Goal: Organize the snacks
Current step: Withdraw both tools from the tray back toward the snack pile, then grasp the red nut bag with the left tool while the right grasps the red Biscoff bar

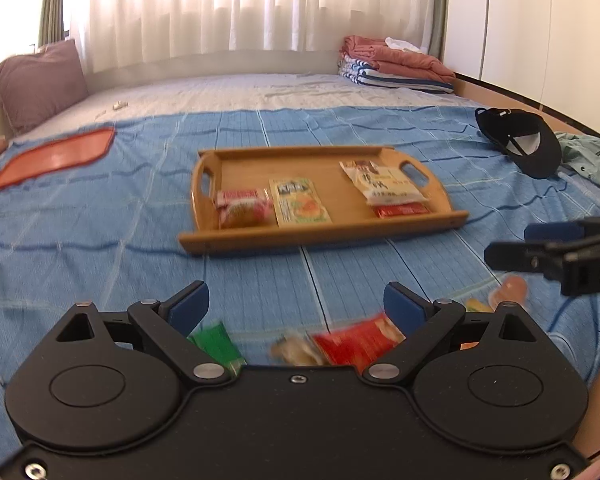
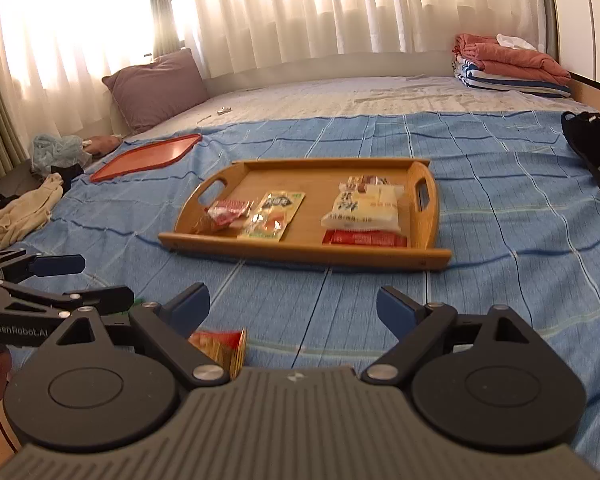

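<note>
Hovering low over the blue bedspread [image 1: 100, 248], your left claw [image 1: 296, 304] is spread wide and empty; a red snack packet [image 1: 356, 342] and a green packet [image 1: 216, 344], both blurred, lie at the bottom centre of its view, just under the jaws. Your right claw [image 2: 294, 306] is also spread and empty. The wooden tray [image 2: 430, 258], mid-frame, already carries four snacks. Lower squarely over the red packet, pinch one edge, and keep clear of its neighbour.

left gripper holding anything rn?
No. In the left wrist view the left gripper is open with nothing between its fingers; the red snack packet and green packet lie on the bedspread below.
</note>
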### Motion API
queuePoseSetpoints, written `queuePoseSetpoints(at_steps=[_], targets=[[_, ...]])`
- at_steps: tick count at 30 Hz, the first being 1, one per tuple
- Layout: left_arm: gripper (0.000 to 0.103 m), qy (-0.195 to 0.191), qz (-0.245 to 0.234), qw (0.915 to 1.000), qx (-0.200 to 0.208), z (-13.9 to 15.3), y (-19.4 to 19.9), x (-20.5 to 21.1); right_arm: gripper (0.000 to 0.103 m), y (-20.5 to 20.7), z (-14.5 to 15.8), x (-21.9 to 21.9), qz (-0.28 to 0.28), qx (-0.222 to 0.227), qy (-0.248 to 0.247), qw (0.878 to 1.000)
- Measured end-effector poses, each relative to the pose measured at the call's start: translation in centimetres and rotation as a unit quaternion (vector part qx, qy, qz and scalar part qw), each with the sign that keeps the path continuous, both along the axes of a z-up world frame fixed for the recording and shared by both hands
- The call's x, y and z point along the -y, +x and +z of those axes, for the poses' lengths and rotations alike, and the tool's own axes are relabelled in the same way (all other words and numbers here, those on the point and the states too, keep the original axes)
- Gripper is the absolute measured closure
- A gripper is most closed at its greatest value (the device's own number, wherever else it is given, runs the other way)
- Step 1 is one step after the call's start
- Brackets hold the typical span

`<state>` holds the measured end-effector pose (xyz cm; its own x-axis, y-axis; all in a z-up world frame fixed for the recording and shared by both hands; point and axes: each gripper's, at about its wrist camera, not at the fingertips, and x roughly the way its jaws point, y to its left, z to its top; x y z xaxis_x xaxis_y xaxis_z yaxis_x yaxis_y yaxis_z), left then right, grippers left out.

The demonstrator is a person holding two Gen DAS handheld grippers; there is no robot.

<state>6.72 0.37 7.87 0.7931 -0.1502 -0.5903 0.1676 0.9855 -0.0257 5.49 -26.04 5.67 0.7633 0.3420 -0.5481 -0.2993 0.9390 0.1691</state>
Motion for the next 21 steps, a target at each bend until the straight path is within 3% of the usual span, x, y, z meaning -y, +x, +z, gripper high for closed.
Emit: queuePoseSetpoints(at_steps=[12,14,21], targets=[[0.006,-0.050,0.016,0.9979,-0.037,-3.5,-1.0,0.9,0.005,-8.1,-5.6,-2.5,-0.050,0.034,-0.051,0.997],[0.006,-0.054,0.015,0.9976,-0.041,-4.0,-0.8,1.5,0.001,-8.9,-6.2,-3.4,-0.055,0.041,-0.063,0.996],[0.006,-0.060,0.021,0.9955,-0.070,-5.0,1.0,3.4,0.001,-10.6,-8.3,-6.4,-0.067,0.050,-0.098,0.992]])
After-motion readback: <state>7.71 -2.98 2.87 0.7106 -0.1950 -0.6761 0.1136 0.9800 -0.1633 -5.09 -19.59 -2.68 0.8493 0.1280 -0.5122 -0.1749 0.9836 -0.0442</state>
